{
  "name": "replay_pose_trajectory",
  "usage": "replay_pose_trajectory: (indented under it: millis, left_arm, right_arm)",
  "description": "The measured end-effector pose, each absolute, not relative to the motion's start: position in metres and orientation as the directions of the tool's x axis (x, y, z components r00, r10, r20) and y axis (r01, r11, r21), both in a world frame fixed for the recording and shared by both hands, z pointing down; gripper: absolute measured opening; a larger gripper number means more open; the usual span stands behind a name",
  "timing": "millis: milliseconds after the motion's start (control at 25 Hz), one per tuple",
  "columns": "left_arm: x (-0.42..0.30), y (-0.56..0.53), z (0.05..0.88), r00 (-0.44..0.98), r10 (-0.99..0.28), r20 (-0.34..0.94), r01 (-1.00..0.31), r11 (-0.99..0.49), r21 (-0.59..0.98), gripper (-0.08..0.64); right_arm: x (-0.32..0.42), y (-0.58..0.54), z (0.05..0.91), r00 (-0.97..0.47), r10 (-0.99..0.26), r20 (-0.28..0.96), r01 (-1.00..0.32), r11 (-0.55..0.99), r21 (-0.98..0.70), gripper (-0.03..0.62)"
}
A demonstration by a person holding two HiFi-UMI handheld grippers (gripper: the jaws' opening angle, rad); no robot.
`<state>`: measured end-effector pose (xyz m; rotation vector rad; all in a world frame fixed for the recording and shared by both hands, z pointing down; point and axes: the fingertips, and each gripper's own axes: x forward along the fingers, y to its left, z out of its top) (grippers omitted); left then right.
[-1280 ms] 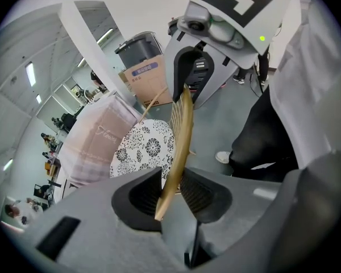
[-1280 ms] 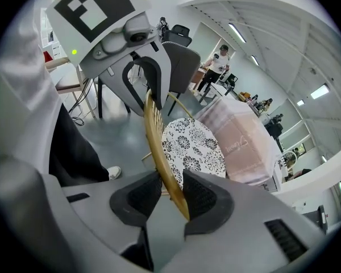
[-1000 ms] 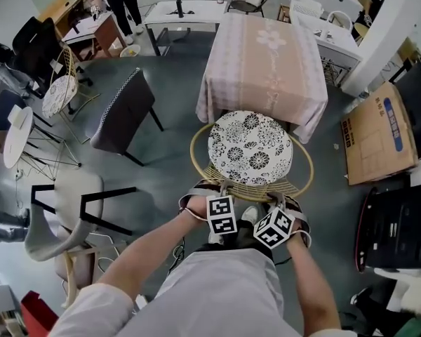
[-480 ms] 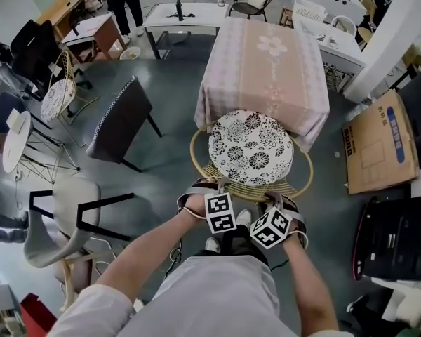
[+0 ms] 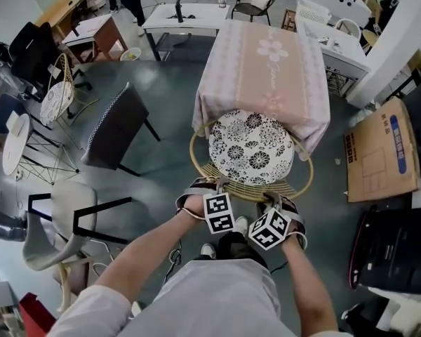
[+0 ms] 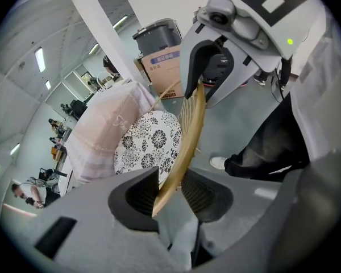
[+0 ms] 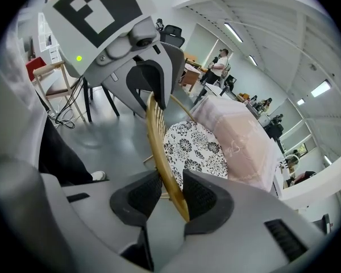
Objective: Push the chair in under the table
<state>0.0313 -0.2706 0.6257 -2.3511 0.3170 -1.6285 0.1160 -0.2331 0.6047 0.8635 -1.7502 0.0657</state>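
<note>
While the chair (image 5: pixel 250 148) has the far edge of its seat just at the hem of the pink cloth on the worktop (image 5: pixel 263 69), nearly all of the seat lies out in the open, so the push is, I judge, begun but mostly left to do; both tools sit side by side on the curved rattan back rim (image 5: pixel 251 190); the right hand-held gripper (image 7: pixel 169 195) is clamped on it; the left hand-held gripper (image 6: pixel 170 189) has just been opening its jaws with the rim between them, and the pads seem to touch it on both sides, though the wide-angle view leaves that unsure; seat and worktop lie straight ahead of both
</note>
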Motion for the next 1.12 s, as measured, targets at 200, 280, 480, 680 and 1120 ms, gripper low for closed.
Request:
replay_pose_trajectory:
  millis: [200,280,480,680,1120]
  left_arm:
    - [0.046,-0.289,0.626,0.341,-0.334,0.879,-0.049,-0.940,-0.339,0.120]
    - [0.051,-0.296,0.626,0.339,-0.337,0.879,-0.056,-0.939,-0.338,0.121]
    - [0.058,-0.310,0.625,0.328,-0.344,0.880,-0.074,-0.938,-0.339,0.123]
    - [0.064,-0.321,0.625,0.323,-0.349,0.880,-0.084,-0.936,-0.341,0.124]
    - [0.075,-0.348,0.626,0.316,-0.361,0.878,-0.108,-0.933,-0.344,0.127]
  right_arm:
    - [0.131,-0.253,0.605,-0.107,-0.516,0.850,-0.566,0.734,0.374,0.103]
    - [0.136,-0.259,0.604,-0.111,-0.516,0.849,-0.562,0.738,0.374,0.103]
    - [0.144,-0.273,0.604,-0.129,-0.519,0.845,-0.561,0.741,0.369,0.103]
    - [0.150,-0.285,0.604,-0.136,-0.517,0.845,-0.556,0.746,0.367,0.103]
    - [0.161,-0.312,0.605,-0.148,-0.502,0.852,-0.549,0.758,0.351,0.103]
